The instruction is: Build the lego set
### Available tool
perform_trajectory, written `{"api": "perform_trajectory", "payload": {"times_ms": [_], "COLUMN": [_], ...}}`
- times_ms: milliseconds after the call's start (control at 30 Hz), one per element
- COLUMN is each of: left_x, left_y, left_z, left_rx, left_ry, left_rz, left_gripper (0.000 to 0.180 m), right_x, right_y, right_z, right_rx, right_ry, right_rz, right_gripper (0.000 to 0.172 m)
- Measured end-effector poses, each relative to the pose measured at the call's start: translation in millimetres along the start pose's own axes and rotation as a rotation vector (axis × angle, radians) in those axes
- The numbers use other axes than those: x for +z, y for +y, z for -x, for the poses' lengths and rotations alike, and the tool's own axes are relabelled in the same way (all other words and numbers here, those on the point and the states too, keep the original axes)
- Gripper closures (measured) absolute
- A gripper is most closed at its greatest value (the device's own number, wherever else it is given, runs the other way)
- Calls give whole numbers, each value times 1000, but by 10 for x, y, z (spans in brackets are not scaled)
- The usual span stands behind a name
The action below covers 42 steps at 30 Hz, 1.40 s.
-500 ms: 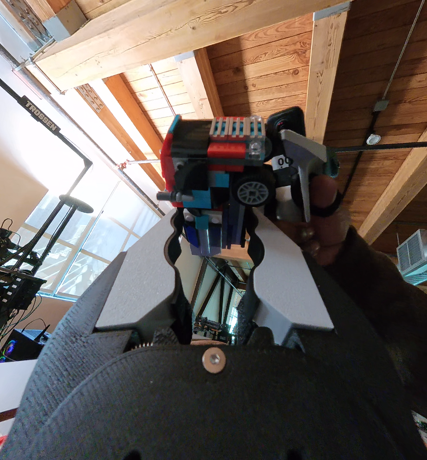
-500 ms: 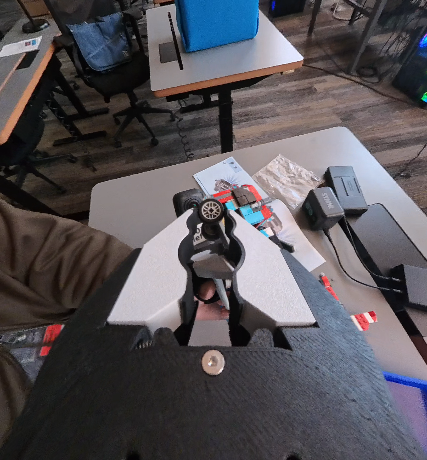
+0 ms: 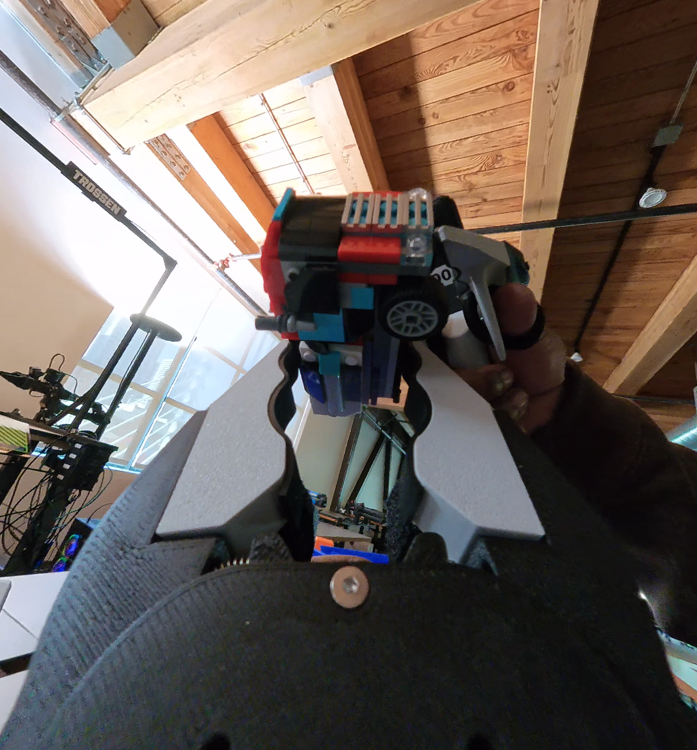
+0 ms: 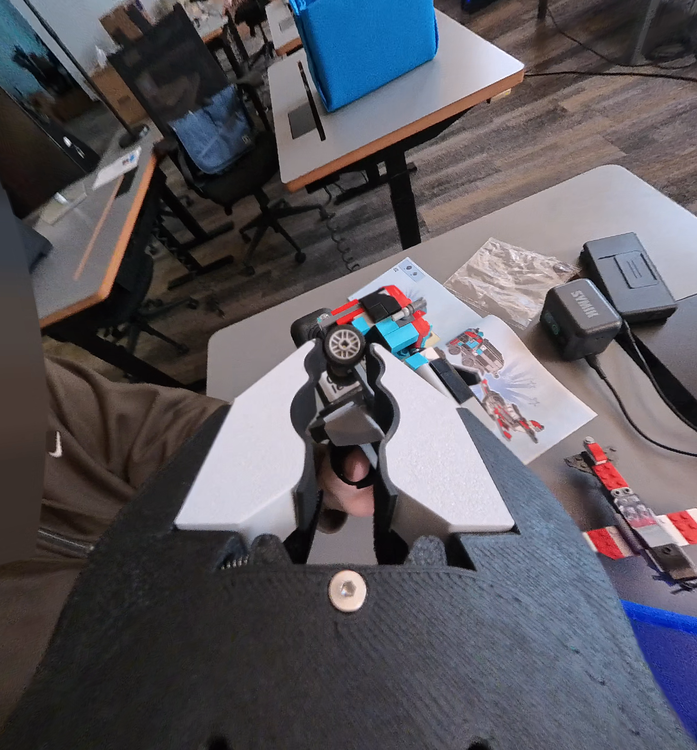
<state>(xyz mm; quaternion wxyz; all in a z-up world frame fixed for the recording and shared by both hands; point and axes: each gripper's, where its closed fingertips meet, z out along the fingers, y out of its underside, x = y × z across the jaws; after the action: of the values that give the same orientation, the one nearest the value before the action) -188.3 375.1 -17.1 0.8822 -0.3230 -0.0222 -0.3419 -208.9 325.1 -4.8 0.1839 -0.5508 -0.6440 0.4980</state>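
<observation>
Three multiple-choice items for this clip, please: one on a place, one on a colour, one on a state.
1. Where does the loose red-and-white brick piece lie?
A. on the floor
B. on the grey table
C. in the blue box

2. What colour is the hub of the wheel between the right gripper's fingers?
A. grey
B. yellow
C. red

3. How is the toy truck held?
A. it lies flat on the booklet
B. it hangs from a cable
C. it is up in the air, its lower part between the left gripper's fingers

Answers:
- B: the brick piece rests on the table.
- A: the wheel has a grey hub in a black tyre.
- C: the toy truck shows against the ceiling above the left gripper.
</observation>
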Motion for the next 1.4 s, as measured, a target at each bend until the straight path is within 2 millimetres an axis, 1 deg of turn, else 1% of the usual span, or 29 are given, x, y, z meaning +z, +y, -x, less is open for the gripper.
{"api": "perform_trajectory", "payload": {"times_ms": [133,300,633,967,1400], "left_x": [4,0,-9,-13,-22], "left_y": [36,81,115,171,221], "left_z": [50,96,139,205,259], "left_rx": [19,31,36,80,118], "left_ry": [-31,-53,-69,-112,-133], "left_rz": [27,49,74,141,199], "left_gripper": [127,127,128,128,128], "right_x": [-4,13,44,2,-55], "right_y": [-15,-4,45,59,108], "right_z": [-34,-64,-94,-153,-224], "right_rx": [46,55,25,-34,-58], "right_ry": [-16,-5,36,115,156], "right_rz": [-24,-11,52,104,159], "right_gripper": [150,150,150,150,150]}}
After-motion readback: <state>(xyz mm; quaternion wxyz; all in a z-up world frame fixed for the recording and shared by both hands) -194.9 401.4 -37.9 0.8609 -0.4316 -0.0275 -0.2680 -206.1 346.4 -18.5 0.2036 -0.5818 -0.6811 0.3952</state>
